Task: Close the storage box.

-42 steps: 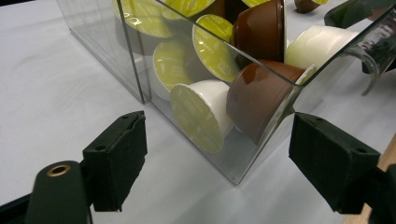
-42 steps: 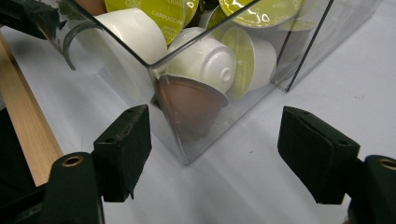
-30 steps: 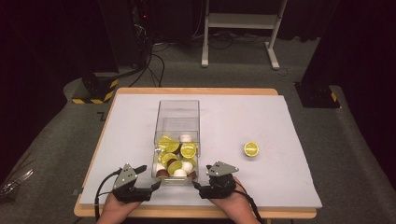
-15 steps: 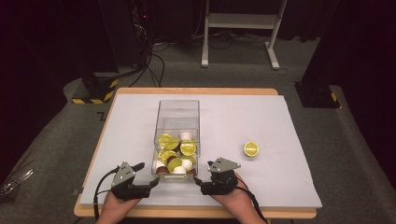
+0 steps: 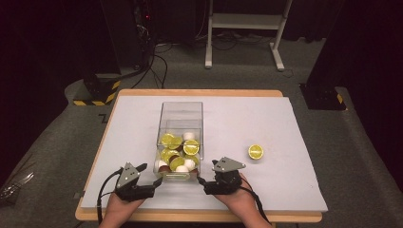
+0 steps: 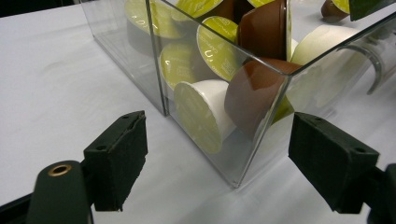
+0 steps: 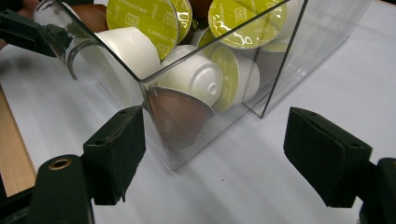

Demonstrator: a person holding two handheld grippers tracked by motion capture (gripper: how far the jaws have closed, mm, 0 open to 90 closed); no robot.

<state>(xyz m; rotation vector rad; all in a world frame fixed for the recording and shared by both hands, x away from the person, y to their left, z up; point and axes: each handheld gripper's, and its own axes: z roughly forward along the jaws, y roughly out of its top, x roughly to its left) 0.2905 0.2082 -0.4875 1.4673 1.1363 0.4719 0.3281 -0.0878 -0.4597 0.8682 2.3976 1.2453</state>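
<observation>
On table, I see clear box (image 5: 179,137) long axis running away from me; high view adds lone capsule (image 5: 255,151); left gripper (image 5: 159,180) apart, right gripper (image 5: 201,182) jaws just widened, nothing clamped.

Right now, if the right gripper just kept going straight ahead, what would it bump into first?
Most likely the near corner of the clear box of capsules, which lies ahead between the open jaws of the right gripper.
</observation>
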